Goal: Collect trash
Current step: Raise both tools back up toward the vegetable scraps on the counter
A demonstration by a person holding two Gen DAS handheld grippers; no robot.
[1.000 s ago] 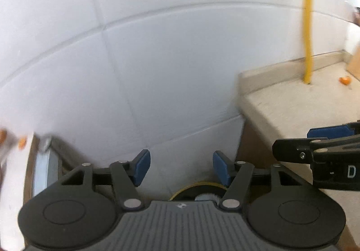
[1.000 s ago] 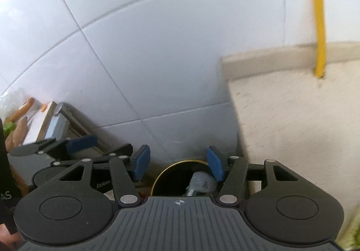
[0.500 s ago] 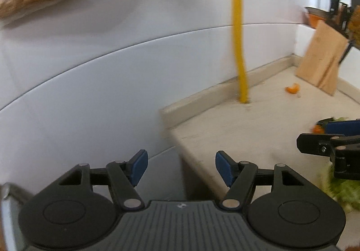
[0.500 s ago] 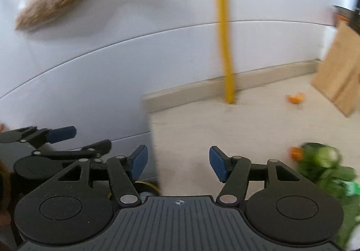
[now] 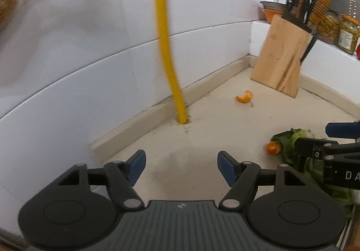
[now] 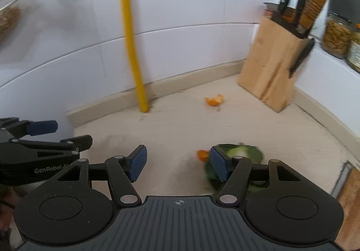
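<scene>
Our left tongs [image 5: 181, 166] and right tongs [image 6: 177, 164] have been opening, both empty, over bare counter [image 6: 180, 125] near its left edge.

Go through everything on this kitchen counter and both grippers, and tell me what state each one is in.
Left gripper: open, empty, jaws just widened.
Right gripper: open, empty, jaws just widened.
Green leafy scraps: lying loose on the counter.
Orange peel piece by the greens: loose.
Far orange peel piece: loose.
Wooden knife block: upright, knives inserted.
</scene>
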